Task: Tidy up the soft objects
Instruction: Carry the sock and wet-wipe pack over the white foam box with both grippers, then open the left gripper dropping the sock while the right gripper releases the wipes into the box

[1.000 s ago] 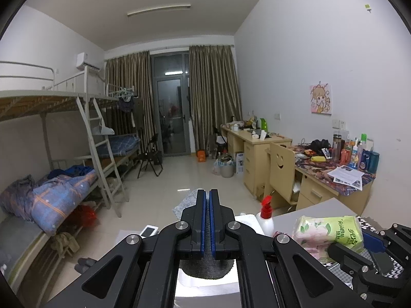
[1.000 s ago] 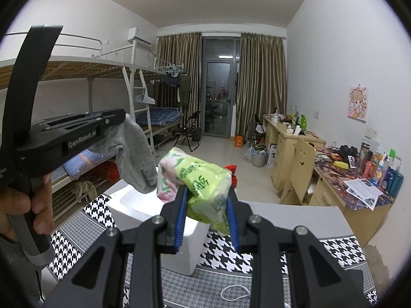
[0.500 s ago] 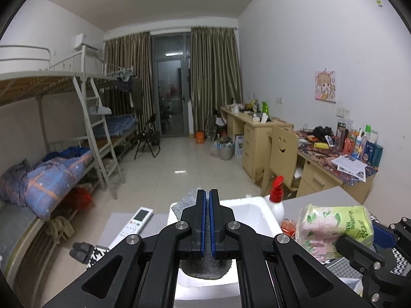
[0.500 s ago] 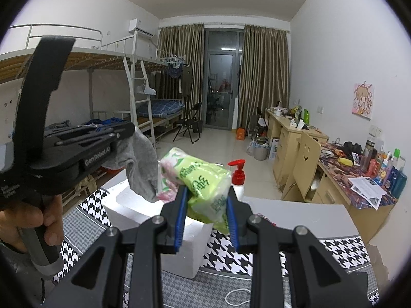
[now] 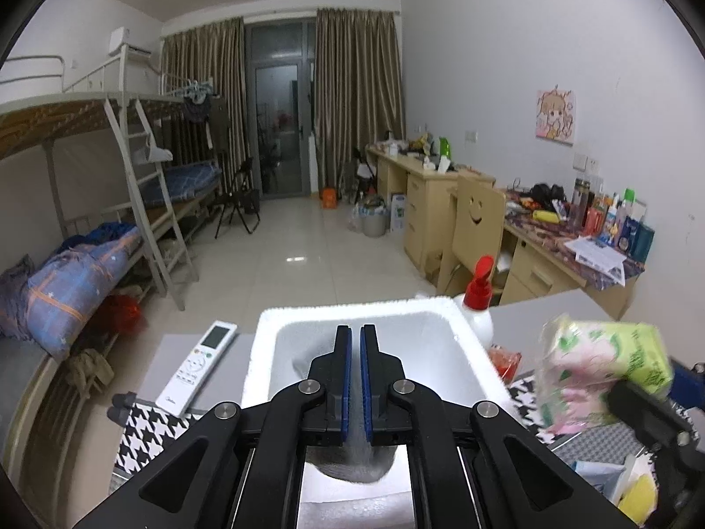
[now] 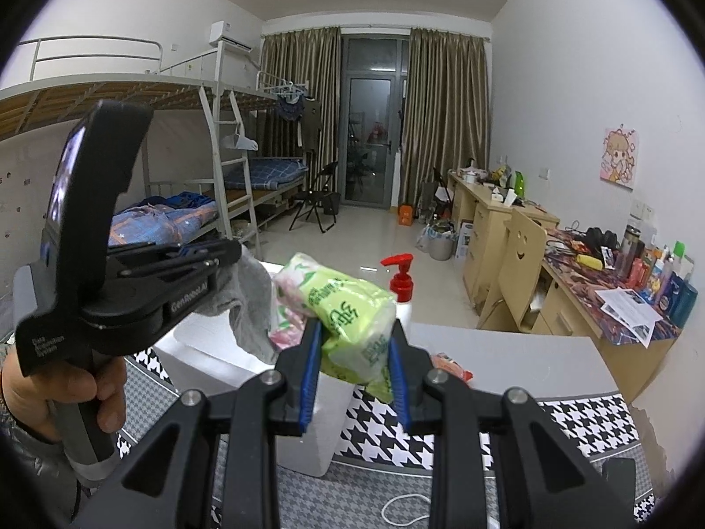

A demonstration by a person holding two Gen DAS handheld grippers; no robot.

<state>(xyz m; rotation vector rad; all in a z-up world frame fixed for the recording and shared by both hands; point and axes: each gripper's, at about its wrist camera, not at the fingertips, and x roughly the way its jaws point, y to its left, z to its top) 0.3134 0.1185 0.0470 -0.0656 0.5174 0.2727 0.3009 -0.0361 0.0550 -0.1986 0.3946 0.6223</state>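
While both pairs of tongs hang over the white foam box (image 5: 469,339) on the counter (image 6: 506,355), the left tongs (image 5: 356,379) are pinched on a grey sock (image 6: 246,304) that droops limp above the box mouth. The right tongs (image 6: 354,379) squeeze a green tissue pack (image 6: 352,322) around its middle, just beside the box. Both look light and yielding; I'd guess the slick wrapper could slide, so a mid-body grip suits it, while the sock takes a pinch anywhere.
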